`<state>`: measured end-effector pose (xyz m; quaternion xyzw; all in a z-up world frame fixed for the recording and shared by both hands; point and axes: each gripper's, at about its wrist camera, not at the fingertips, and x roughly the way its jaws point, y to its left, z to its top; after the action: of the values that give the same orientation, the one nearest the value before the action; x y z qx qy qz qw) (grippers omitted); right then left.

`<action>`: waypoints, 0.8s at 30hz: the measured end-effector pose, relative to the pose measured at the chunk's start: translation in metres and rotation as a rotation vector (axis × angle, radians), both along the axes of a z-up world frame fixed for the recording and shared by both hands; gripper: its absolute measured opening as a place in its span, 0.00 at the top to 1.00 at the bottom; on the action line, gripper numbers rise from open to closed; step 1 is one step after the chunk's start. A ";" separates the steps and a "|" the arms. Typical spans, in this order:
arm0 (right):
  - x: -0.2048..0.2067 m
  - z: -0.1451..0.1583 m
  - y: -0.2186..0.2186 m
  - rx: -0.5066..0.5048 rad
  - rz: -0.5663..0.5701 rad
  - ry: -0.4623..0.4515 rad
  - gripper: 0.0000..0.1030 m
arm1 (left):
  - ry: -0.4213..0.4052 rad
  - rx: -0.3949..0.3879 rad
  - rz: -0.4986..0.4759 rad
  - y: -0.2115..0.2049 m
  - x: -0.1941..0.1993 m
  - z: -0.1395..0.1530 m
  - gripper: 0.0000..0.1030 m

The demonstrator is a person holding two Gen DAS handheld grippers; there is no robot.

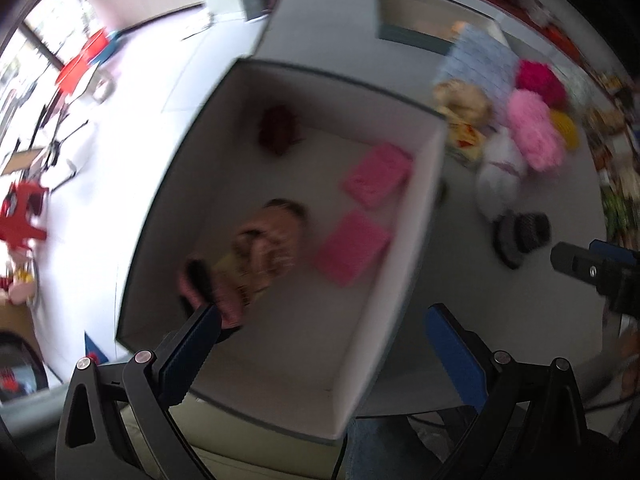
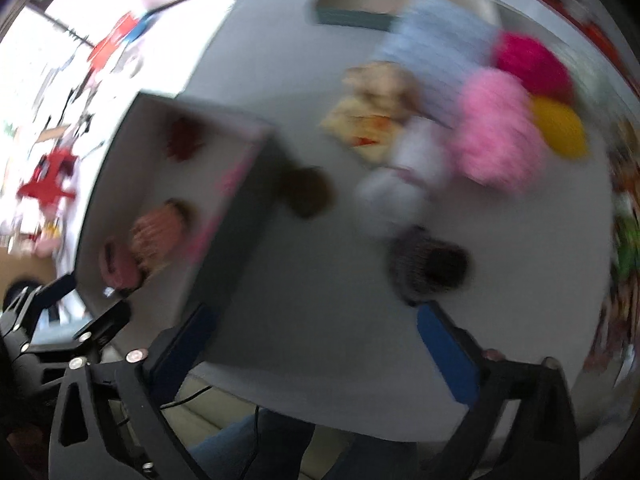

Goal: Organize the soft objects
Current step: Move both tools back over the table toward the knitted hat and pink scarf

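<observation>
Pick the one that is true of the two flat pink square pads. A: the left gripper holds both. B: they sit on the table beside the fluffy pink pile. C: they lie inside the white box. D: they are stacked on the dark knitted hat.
C: in the left wrist view both pink pads lie on the floor of the white box, near its right wall, untouched by either gripper.
</observation>
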<state>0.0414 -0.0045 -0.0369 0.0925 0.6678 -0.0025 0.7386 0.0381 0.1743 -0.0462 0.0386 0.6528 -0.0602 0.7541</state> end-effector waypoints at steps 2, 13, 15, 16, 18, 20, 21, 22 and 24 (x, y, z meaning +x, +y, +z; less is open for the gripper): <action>-0.012 -0.002 -0.028 0.017 -0.084 -0.002 0.00 | -0.002 -0.006 -0.047 -0.019 0.000 0.003 0.01; -0.074 -0.042 -0.119 0.090 -0.324 0.136 0.00 | 0.070 -0.020 -0.226 -0.131 0.000 -0.022 0.01; -0.084 -0.047 -0.128 0.090 -0.338 0.152 0.00 | 0.118 -0.055 -0.192 -0.146 0.006 -0.035 0.01; -0.090 -0.051 -0.134 0.092 -0.350 0.162 0.00 | 0.138 -0.074 -0.169 -0.152 0.008 -0.041 0.01; -0.101 -0.056 -0.144 0.094 -0.369 0.176 0.00 | 0.173 -0.117 -0.113 -0.167 0.015 -0.054 0.01; -0.111 -0.062 -0.152 0.097 -0.387 0.192 0.00 | 0.177 -0.124 -0.076 -0.177 0.016 -0.062 0.01; -0.117 -0.064 -0.159 0.098 -0.393 0.198 0.00 | 0.175 -0.125 -0.057 -0.185 0.019 -0.067 0.01; -0.122 -0.068 -0.165 0.098 -0.402 0.209 0.00 | 0.175 -0.124 -0.041 -0.191 0.021 -0.071 0.01; -0.128 -0.074 -0.172 0.101 -0.413 0.225 0.00 | 0.179 -0.119 -0.006 -0.202 0.028 -0.080 0.01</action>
<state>-0.0864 -0.1766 -0.1111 0.2630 0.7120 -0.1304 0.6378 0.0659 -0.0280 -0.1260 -0.0099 0.7126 -0.1044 0.6937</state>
